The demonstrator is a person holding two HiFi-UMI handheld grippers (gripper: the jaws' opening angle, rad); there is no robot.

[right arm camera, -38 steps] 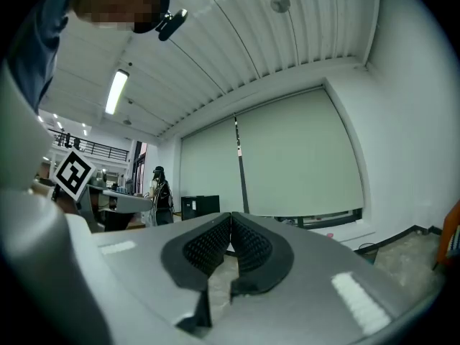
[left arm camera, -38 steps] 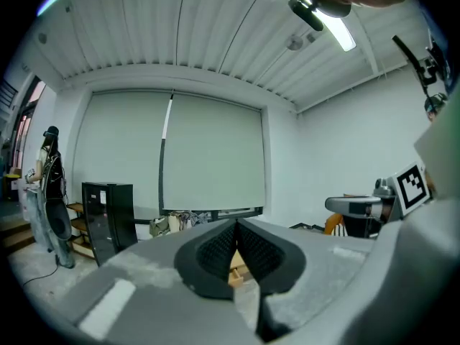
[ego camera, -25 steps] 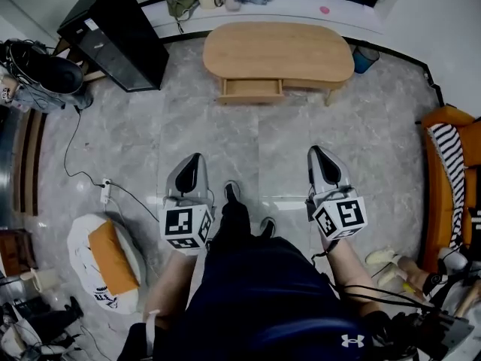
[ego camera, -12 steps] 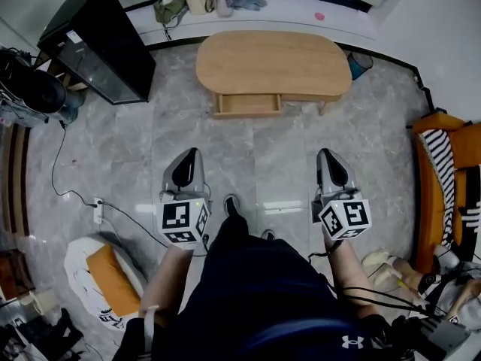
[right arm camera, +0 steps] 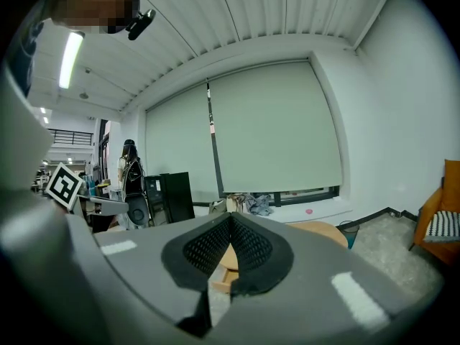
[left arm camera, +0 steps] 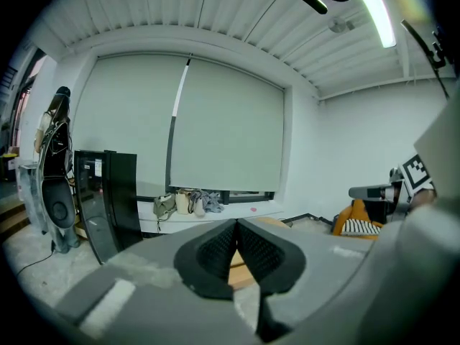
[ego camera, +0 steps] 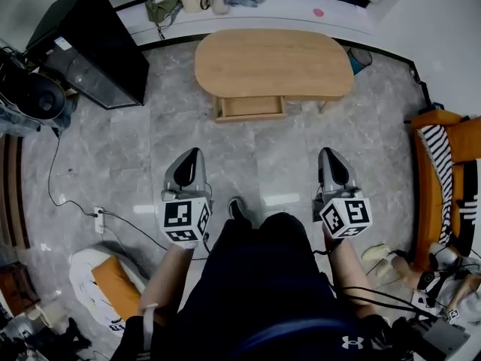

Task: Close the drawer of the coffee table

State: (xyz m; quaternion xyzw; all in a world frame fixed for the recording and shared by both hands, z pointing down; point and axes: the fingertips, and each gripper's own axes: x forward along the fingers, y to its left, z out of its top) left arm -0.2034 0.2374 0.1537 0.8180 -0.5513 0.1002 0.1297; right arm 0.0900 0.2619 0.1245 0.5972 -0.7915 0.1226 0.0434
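An oval wooden coffee table (ego camera: 274,60) stands on the grey tiled floor ahead of me in the head view. Its drawer (ego camera: 250,107) is pulled out toward me from the near side. My left gripper (ego camera: 188,164) and right gripper (ego camera: 331,159) are held side by side well short of the table, both shut with nothing in them. In the left gripper view the table's edge (left arm camera: 237,264) shows behind the shut left gripper (left arm camera: 236,226). The right gripper view shows the drawer (right arm camera: 224,273) beyond the shut right gripper (right arm camera: 230,220).
A tall black cabinet (ego camera: 86,47) stands left of the table. A window ledge (ego camera: 301,10) behind it holds clothes and bags. An orange chair (ego camera: 443,179) with a striped cloth is at the right. A cable (ego camera: 56,194) runs over the floor at the left.
I have walked toward the table, which has drawn a little nearer in the head view. Both grippers stayed shut and moved forward together.
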